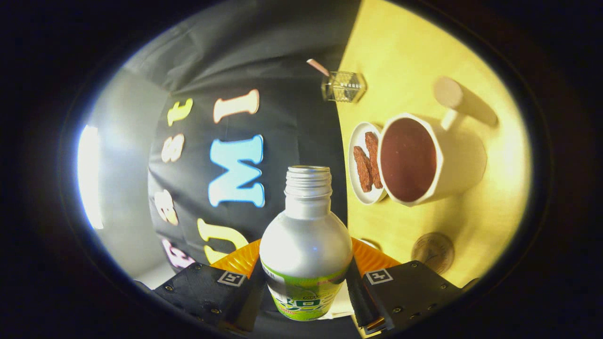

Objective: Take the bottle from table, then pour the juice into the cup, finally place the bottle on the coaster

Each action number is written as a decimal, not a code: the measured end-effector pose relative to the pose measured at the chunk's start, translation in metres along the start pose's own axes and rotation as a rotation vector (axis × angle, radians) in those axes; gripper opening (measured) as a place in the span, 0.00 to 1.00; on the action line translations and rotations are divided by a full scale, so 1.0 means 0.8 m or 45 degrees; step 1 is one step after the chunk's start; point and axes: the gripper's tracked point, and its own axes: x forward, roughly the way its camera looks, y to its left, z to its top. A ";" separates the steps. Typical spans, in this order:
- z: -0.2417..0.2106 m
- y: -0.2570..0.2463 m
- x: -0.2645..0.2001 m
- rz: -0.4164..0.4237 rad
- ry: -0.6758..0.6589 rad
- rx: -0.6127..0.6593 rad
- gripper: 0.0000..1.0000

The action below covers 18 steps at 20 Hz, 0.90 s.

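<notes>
The bottle (305, 245) is held between the fingers of the claw (306, 287), which is closed on its labelled body from both sides. The cap is off, the threaded neck is open, and the neck points ahead of the fingers toward the booth wall. The whole view is rolled, so the table (471, 221) stands as an upright plane to the right of the bottle; from this it is judged that the holding hand is turned well over onto its side, as for pouring.

Just right of the bottle's neck a small white dish (358, 141) with brown pieces is seen, touching or just beside the cup (424, 160). The cup is white, handled, and dark liquid is already seen inside it. Beyond these a small clear faceted holder (344, 86) with a stick in it is seen at the table's edge. Near the right finger, below the cup, the round coaster (432, 252) lies bare.

The mouth is not lined up over the cup; if tilting is carried on here, juice would probably be spilled onto the table or dish. The smooth metal could also be let slip when the bottle is carried to the coaster.
</notes>
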 end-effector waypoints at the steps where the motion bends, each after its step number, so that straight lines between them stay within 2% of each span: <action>1: -0.004 0.005 -0.002 0.004 0.012 -0.077 0.77; 4: -0.012 0.019 -0.008 -0.013 0.024 -0.357 0.77; 8: -0.016 0.019 -0.016 -0.109 0.013 -0.837 0.77; 10: -0.025 0.026 -0.012 -0.101 0.016 -1.024 0.77; 18: -0.062 0.006 0.003 -0.205 0.006 -1.847 0.77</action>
